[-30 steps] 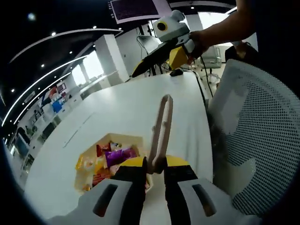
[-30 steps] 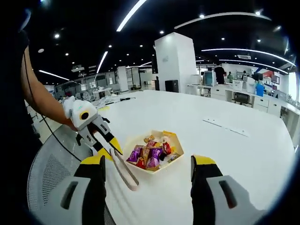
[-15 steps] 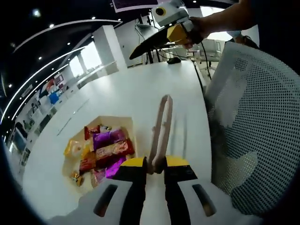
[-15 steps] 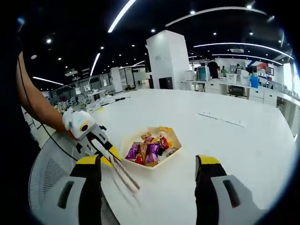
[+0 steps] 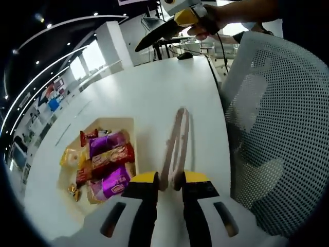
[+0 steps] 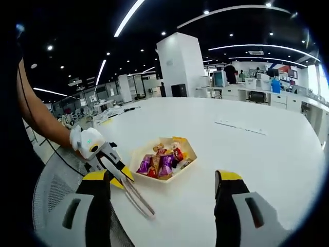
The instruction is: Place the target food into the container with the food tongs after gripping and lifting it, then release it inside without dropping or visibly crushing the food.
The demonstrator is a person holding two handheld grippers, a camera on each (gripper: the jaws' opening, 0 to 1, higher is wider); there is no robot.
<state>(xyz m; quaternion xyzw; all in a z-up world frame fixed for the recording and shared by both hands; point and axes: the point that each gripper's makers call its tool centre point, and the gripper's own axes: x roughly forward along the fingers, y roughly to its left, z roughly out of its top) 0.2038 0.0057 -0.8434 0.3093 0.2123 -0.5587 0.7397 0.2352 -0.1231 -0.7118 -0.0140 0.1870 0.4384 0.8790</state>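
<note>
Tongs (image 5: 175, 149) base hidden between the left gripper (image 5: 170, 186) jaws, tips blurred in the right gripper view; tray (image 5: 61, 177) near corner behind that gripper; wrapper print too small to read.

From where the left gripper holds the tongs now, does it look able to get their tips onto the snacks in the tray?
Probably yes. The left gripper is shut on the tongs, whose tips hang over bare table just beside the tray. Nothing stands between them and the snack packets, and the right gripper is open and apart.
</note>
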